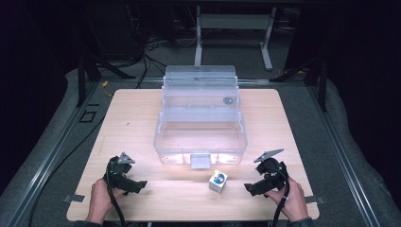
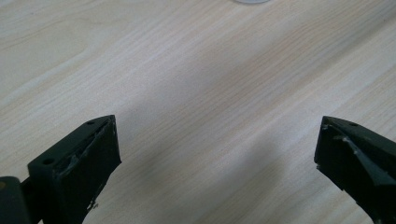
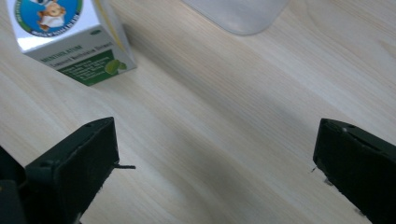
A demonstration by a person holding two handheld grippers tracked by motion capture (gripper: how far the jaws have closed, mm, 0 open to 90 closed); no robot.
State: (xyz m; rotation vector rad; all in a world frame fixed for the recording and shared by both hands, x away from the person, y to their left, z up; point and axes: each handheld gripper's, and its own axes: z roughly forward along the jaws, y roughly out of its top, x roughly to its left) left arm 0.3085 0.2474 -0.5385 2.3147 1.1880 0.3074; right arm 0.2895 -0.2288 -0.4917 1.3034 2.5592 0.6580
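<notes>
A clear plastic box (image 1: 200,137) stands open in the middle of the wooden table (image 1: 142,113), its lid (image 1: 199,87) tilted back and its front latch (image 1: 200,161) hanging down. A small white carton (image 1: 218,180) with a blue round picture stands in front of the box, right of centre; it appears again at the upper left of the right gripper view as a white and green carton (image 3: 70,37). My left gripper (image 1: 140,185) rests open near the front left edge, jaws wide over bare wood (image 2: 217,144). My right gripper (image 1: 249,188) is open just right of the carton, apart from it (image 3: 217,154).
The box latch (image 3: 238,14) shows as a clear tab at the top of the right gripper view. Beyond the table stand a white metal frame (image 1: 234,28) and cables on a dark floor. Bare wood lies between the two grippers along the front edge.
</notes>
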